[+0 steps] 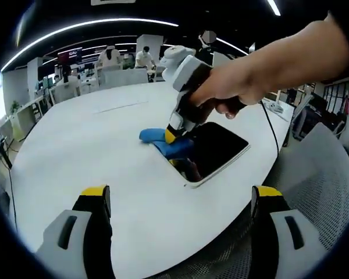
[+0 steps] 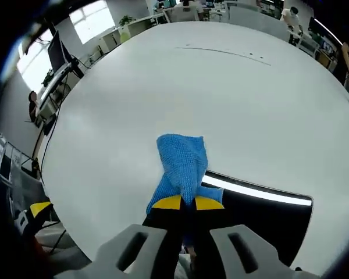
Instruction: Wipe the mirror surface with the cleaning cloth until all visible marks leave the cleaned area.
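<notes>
The right gripper [image 2: 183,203], held in a person's hand [image 1: 232,93], has its jaws pinched together on one end of the blue cleaning cloth [image 2: 181,160]; the cloth's long axis runs straight forward from the yellow jaw tips, so its free end lies on the white table [image 2: 221,99] just past the mirror's edge. The mirror [image 2: 267,212], a dark rectangular panel with a light border, lies flat on the table, and in the right gripper view it extends mainly to the right of the jaws, with the cloth draped across its edge. The wiping stroke therefore appears to depend on dragging the cloth sideways and back over the glass rather than further outward. The left gripper [image 1: 180,200] hangs well apart from the mirror [image 1: 218,148], above the near table edge, its jaws spread wide and empty; the right gripper [image 1: 173,135] is clearly nearer the work. No marks on the glass can be made out.
</notes>
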A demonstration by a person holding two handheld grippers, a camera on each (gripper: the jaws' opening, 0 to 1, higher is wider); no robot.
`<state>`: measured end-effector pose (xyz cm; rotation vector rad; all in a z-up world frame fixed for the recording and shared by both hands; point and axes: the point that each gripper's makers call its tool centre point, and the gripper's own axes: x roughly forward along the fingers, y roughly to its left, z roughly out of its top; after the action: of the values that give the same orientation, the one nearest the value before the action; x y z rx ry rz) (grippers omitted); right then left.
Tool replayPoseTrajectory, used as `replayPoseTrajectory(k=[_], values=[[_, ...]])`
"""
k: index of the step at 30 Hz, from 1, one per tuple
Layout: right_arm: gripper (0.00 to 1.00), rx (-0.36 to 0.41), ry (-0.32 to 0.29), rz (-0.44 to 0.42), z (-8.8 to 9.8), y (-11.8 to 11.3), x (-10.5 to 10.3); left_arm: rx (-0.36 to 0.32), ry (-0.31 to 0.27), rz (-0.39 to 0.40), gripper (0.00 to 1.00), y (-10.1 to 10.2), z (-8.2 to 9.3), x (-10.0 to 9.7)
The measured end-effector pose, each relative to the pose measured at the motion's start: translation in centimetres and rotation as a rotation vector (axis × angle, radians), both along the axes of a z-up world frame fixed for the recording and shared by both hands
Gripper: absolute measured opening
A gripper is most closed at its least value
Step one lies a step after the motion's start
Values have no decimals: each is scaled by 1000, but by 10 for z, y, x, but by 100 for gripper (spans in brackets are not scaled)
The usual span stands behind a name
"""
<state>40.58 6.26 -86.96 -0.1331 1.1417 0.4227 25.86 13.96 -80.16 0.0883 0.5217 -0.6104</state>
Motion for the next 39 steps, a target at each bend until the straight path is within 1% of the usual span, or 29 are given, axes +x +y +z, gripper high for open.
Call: replayPoseTrajectory(k=[4, 6, 8, 11, 12, 13, 20, 22, 25, 28, 31, 33, 39], values=[[0, 8, 3, -27, -6, -1, 15, 11, 0, -14, 99, -2, -2, 0], [0, 20, 0, -53, -6, -1, 20, 7, 2, -18, 99, -3, -2, -1], [0, 21, 4, -58, -7, 0, 22, 11, 8, -27, 99, -5, -4, -1], [0, 10, 5, -41, -5, 1, 19, 22, 8, -33, 99, -4, -5, -2], [0, -8, -24, -1, -4, 1, 17, 40, 7, -40, 99, -4, -7, -2], [0, -13, -31, 8, -2, 0, 14, 41, 13, -45, 99, -5, -9, -2], [0, 7, -8, -31, -1, -9, 13, 51, 11, -55, 99, -6, -10, -1], [0, 15, -1, -40, -6, -11, 18, 48, 16, -53, 99, -5, -10, -1], [0, 4, -3, -39, -5, -19, 17, 53, 20, -50, 99, -4, -12, -1], [0, 16, 1, -55, -3, -24, 14, 52, 16, -55, 99, -5, -11, 0], [0, 1, 4, -50, -3, -28, 13, 51, 20, -53, 99, -5, -12, 0], [0, -1, 13, -68, -1, -34, 10, 51, 31, -55, 99, -5, -13, -1], [0, 8, 22, -103, 1, -44, 6, 53, 31, -60, 99, -6, -13, -2]])
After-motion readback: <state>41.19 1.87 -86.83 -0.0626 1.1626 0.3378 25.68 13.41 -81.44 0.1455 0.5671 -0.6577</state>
